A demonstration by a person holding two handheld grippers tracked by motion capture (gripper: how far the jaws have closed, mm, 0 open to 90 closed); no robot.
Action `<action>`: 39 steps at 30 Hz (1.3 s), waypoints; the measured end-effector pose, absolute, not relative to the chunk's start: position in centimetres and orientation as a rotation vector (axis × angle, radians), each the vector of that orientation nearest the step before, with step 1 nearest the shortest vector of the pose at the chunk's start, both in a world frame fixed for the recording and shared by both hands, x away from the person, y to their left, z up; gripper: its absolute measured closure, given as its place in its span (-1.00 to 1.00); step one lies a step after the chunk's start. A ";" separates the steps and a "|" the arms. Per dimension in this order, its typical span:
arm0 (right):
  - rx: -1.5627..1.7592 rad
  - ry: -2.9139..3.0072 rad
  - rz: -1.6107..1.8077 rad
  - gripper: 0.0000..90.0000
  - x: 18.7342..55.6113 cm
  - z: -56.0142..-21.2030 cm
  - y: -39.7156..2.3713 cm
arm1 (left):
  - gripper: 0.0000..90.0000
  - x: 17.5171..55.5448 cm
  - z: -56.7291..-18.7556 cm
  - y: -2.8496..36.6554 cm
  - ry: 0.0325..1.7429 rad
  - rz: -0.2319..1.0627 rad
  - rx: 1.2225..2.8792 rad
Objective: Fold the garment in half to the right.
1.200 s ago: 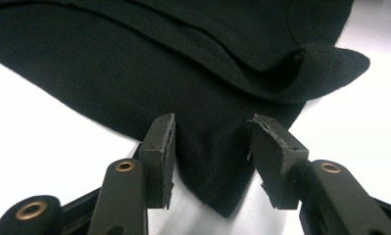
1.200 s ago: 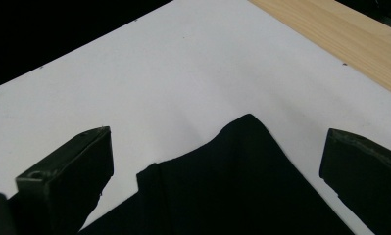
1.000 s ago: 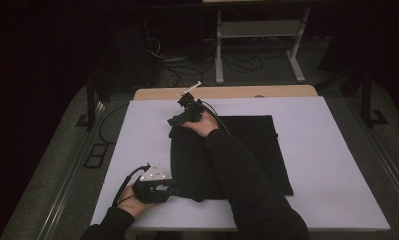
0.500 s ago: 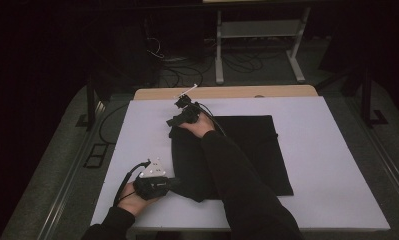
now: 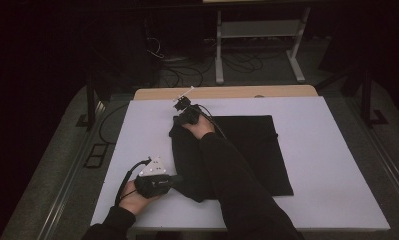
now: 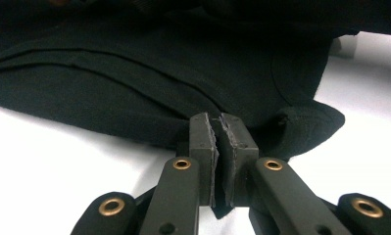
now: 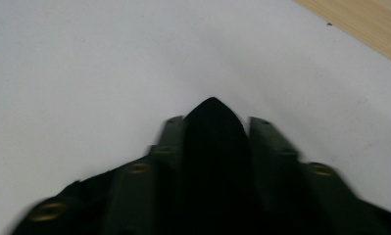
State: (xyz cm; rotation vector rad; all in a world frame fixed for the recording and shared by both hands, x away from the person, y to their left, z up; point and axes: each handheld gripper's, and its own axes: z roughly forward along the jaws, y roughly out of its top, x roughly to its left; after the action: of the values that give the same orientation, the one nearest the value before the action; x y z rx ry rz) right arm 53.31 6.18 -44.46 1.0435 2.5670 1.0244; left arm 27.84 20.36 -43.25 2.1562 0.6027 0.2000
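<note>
Our left tongs [image 6: 216,147] pinch the black garment's [image 5: 247,150] near-left edge. Our right tongs [image 7: 215,127], just closing, enclose its far-left corner. An incomplete right grip risks slippage when we lift.

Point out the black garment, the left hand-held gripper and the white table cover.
black garment [image 5: 259,150], high view, flat middle of the cloth.
left hand-held gripper [image 6: 217,142], left gripper view, between the closed fingertips.
white table cover [image 5: 332,165], high view, bare right part.

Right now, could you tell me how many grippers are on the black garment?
2. The left gripper pinches the black garment at its near-left edge; the right gripper, jaws just closing, has its far-left corner between them.
</note>
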 end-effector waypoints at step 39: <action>0.962 2.509 1.220 0.84 50.9 -37.9 -0.6 | 0.88 27.1 -40.7 18.8 0.557 0.186 2.090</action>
State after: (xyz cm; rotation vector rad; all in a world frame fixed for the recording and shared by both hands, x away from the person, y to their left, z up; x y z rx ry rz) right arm 50.86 -0.62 -37.85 0.9618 2.5095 1.2195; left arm 27.09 18.79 -40.74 2.0902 0.5566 0.1859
